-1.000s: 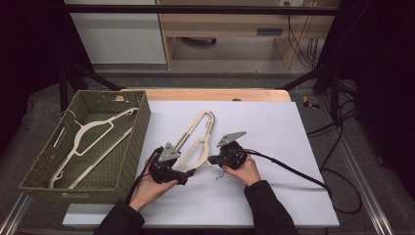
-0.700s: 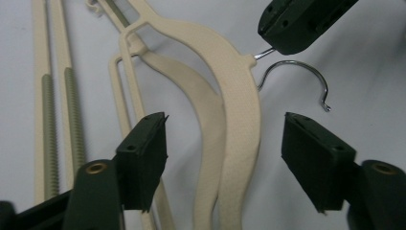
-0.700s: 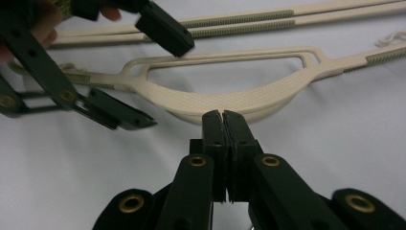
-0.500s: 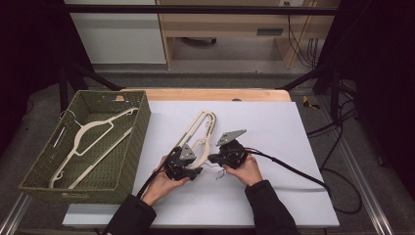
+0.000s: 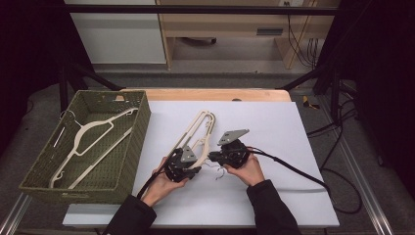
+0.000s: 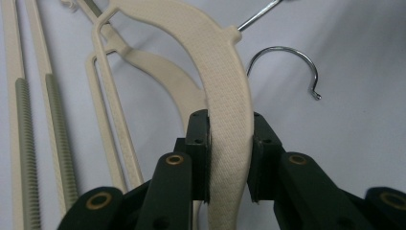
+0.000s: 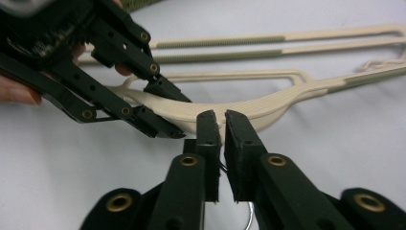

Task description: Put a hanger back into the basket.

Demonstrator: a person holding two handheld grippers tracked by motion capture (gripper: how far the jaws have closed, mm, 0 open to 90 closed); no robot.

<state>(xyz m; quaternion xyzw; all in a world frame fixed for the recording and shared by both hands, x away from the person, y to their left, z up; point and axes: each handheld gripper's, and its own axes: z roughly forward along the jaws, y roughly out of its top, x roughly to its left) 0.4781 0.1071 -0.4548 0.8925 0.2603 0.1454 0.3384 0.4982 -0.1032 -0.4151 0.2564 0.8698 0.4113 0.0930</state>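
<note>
Cream hanger lies mid-table, right of the green basket. Left gripper has just been closing and clamps its shoulder; right gripper, jaws nearly together, pinches its wire hook.

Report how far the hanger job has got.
Done: hangers already lie in the green basket. In hand: the left gripper, jaws just closed, clamps a cream hanger; the right gripper, jaws just easing open, stands nearly shut around a wire hook. Left: probably carrying this one and the other table hangers to the basket.
</note>
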